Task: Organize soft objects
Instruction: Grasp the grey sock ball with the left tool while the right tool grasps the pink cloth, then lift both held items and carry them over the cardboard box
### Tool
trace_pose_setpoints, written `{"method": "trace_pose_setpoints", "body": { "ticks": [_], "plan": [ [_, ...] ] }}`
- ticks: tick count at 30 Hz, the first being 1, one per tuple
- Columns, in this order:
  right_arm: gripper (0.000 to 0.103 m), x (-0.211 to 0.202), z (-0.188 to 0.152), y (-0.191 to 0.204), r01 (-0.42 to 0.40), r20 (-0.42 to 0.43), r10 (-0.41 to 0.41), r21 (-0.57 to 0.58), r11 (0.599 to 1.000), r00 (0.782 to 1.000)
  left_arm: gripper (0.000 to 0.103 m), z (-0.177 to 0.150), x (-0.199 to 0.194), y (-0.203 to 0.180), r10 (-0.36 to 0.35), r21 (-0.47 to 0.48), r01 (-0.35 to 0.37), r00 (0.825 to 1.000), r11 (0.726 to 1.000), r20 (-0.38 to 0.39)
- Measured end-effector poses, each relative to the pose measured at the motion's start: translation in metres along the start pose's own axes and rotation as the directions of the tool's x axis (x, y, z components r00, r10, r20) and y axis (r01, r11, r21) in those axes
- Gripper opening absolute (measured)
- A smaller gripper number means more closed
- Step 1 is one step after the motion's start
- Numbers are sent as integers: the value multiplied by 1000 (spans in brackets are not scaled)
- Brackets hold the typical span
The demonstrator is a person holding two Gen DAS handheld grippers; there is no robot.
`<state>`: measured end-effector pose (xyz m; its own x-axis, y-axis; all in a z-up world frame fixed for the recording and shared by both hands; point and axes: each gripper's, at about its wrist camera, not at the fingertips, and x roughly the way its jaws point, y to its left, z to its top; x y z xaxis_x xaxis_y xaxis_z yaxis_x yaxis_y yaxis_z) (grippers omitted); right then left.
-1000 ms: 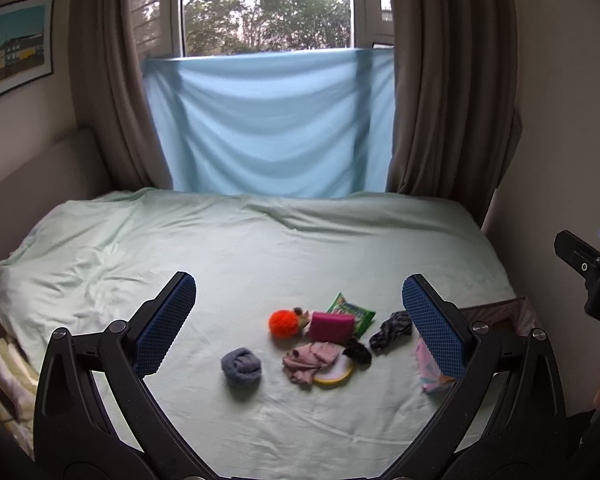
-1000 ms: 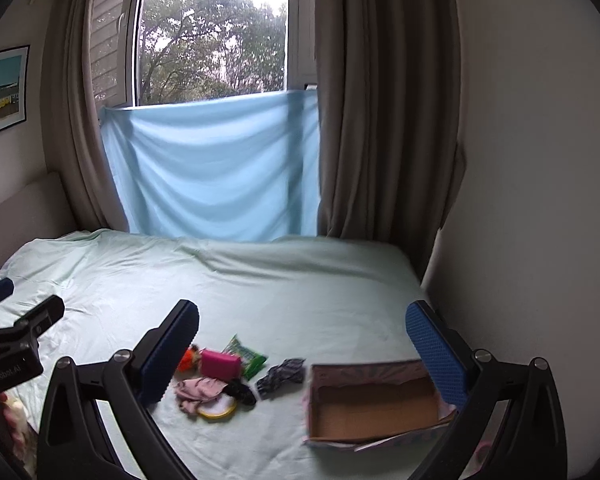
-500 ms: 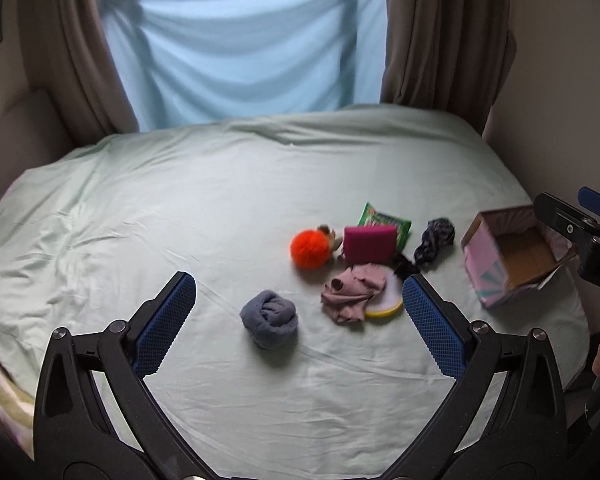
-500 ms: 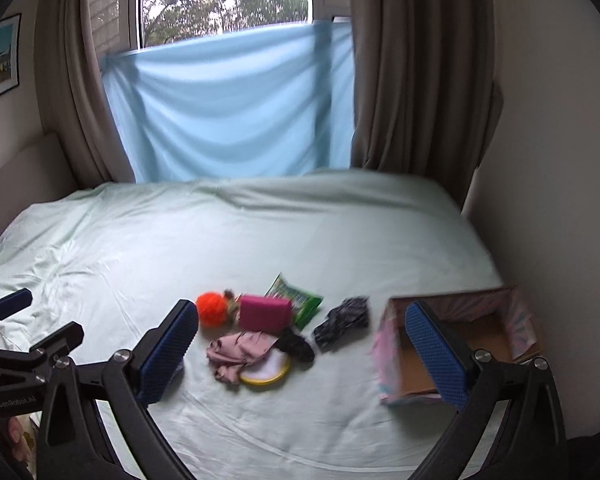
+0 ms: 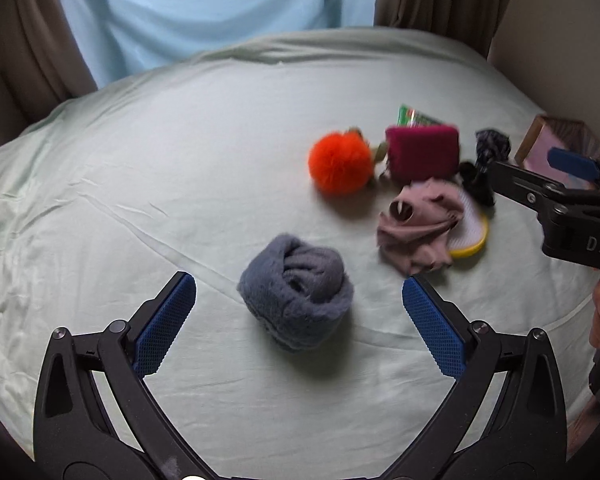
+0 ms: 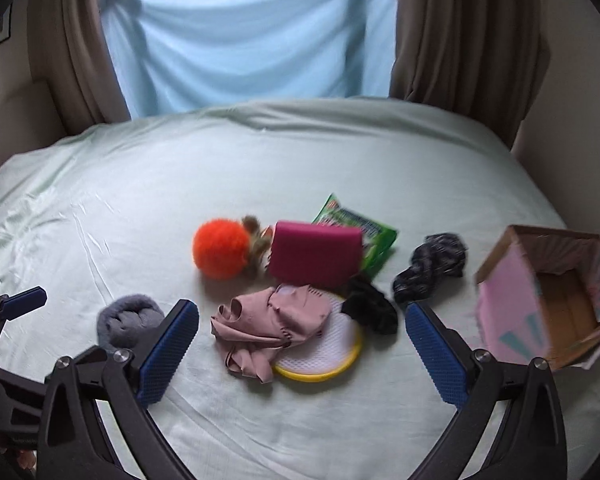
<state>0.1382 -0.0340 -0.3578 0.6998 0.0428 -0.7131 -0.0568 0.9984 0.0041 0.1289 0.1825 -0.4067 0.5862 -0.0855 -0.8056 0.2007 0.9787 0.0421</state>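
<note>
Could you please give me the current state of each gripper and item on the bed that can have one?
left gripper: open, empty, jaws either side of the grey rolled sock
right gripper: open, empty
grey rolled sock: rolled up, lying alone on the sheet
cardboard box: open, tipped, looks empty
pink garment: crumpled, partly over the yellow-rimmed disc

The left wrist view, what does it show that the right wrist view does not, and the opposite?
Only the left wrist view shows the whole blue-grey rolled sock, centred ahead of the open left gripper.

Only the right wrist view shows the inside of the pink cardboard box and most of the green packet.

Both show the orange pompom, magenta sponge and pink cloth.
</note>
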Motion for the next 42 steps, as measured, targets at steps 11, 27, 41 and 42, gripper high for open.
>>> {"method": "trace_pose_setpoints", "body": {
  "ticks": [11, 27, 41, 42],
  "plan": [
    [103, 88, -23, 26, -11, -84, 9, -31, 999, 996, 102, -16, 65, -6, -44, 77, 47, 998, 996, -34],
    [56, 121, -33, 25, 36, -121, -38, -23, 999, 992, 55, 6, 97, 5, -33, 23, 34, 998, 999, -46],
    [27, 104, -23, 23, -17, -71, 19, 24, 1000, 997, 46, 11, 79, 10, -30, -12, 30, 999, 999, -22],
    [26, 101, -21, 22, -23, -66, 25, 34, 999, 998, 46, 14, 74, 10, -27, -17, 27, 1000, 999, -15]
  ]
}}
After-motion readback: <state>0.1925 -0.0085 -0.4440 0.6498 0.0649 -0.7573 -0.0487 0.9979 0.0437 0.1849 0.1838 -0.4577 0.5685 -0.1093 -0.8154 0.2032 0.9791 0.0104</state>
